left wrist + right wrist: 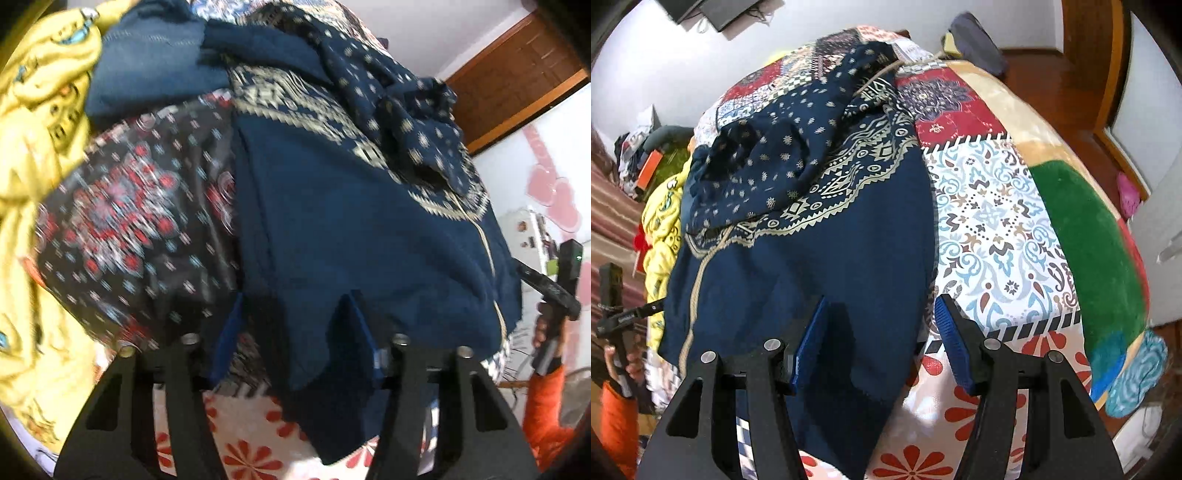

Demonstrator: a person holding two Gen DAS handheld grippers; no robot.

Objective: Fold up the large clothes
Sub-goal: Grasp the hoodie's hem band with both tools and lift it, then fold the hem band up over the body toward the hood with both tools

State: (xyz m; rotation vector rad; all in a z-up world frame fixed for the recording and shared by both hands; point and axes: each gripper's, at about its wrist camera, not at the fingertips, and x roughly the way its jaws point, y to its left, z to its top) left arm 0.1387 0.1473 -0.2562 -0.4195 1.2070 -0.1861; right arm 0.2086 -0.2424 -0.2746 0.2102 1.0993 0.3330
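A large navy garment (332,221) with cream geometric trim lies on a patchwork bed cover (997,221); it also shows in the right wrist view (820,251). My left gripper (295,306) is open, its blue fingers (231,332) astride the garment's lower hem, cloth draped between and over them. My right gripper (882,314) is open, its fingers (947,325) either side of the garment's right hem edge. The right gripper shows at the left wrist view's right edge (554,291), and the left gripper at the right wrist view's left edge (613,317).
A yellow printed garment (33,184) and a black-and-red patterned cloth (129,221) lie left of the navy one. A green and tan blanket (1089,240) covers the bed's right side. A wooden door (517,74) and wooden floor (1052,66) lie beyond.
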